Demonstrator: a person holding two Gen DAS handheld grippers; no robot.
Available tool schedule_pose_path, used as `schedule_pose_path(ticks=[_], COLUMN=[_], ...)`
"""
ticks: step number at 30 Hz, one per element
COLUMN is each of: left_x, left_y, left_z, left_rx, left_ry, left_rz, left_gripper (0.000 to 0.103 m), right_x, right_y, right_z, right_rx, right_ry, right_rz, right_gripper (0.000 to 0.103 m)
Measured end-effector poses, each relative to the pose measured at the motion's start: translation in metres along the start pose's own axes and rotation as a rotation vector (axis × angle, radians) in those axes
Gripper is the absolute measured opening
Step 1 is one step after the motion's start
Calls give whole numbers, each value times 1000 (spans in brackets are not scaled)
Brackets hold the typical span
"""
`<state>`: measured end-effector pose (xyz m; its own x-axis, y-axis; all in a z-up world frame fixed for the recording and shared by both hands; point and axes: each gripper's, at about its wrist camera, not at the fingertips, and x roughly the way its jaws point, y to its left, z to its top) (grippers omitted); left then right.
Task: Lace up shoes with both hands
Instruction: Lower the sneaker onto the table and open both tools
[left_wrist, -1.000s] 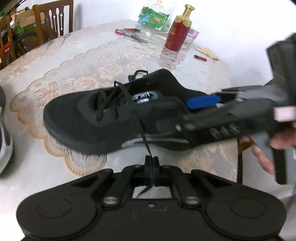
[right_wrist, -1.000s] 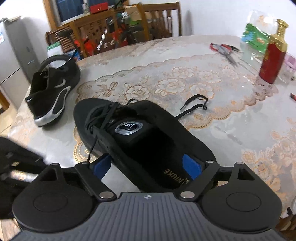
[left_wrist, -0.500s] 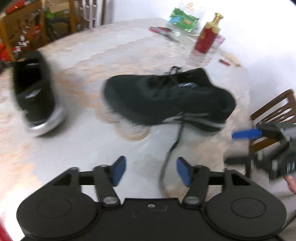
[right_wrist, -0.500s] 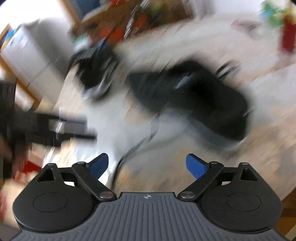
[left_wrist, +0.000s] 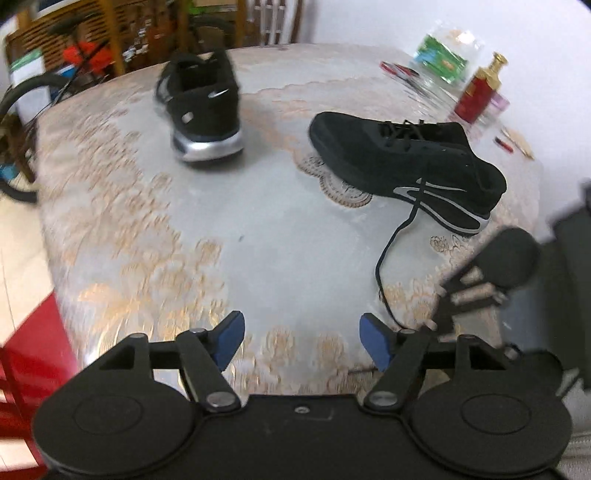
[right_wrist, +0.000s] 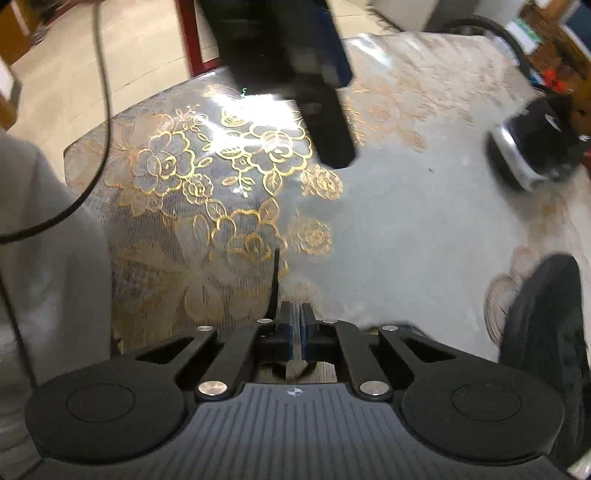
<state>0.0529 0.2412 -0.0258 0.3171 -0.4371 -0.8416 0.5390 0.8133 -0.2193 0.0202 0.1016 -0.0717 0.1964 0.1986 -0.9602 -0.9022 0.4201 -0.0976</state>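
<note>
A black shoe (left_wrist: 406, 162) lies on its side on the table, sole towards me. Its black shoelace (left_wrist: 384, 258) trails from the shoe to the near table edge, towards my blurred right gripper (left_wrist: 476, 288). In the right wrist view my right gripper (right_wrist: 296, 328) is shut, and the shoelace end (right_wrist: 275, 280) pokes up beside its pads. The shoe's toe (right_wrist: 546, 332) shows at right. My left gripper (left_wrist: 301, 341) hangs over the table's near edge with its jaws opening and nothing between them. It also shows blurred as the left gripper (right_wrist: 295, 74) at top.
A second black shoe with a silver sole (left_wrist: 199, 103) stands at the back left. A red bottle (left_wrist: 480, 92), scissors (left_wrist: 400, 70) and a green packet (left_wrist: 443, 59) sit at the far right. Wooden chairs stand behind. A cable (right_wrist: 103, 110) hangs near a pale sleeve (right_wrist: 44, 258).
My left gripper let go of the lace, opened and drew back from the shoe. My right gripper left the shoe, rolled, came to the near table edge and shut on the lace end.
</note>
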Motion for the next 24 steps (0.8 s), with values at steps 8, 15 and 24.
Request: schedule_pose_path(ticks=[8, 15, 24], left_x=[-22, -26, -13], left_y=[30, 43, 40], left_z=[-49, -69, -56], left_rx=[-238, -322, -291], left_ry=[-44, -31, -23], left_rz=[55, 70, 47], left_gripper=[66, 66, 66], right_x=[17, 49, 48], right_y=[-7, -36, -65], right_z=[17, 0, 0], right_rx=[18, 212, 294], right_ry=[36, 97, 22], right_rz=[87, 72, 47], right_gripper=[50, 102, 0])
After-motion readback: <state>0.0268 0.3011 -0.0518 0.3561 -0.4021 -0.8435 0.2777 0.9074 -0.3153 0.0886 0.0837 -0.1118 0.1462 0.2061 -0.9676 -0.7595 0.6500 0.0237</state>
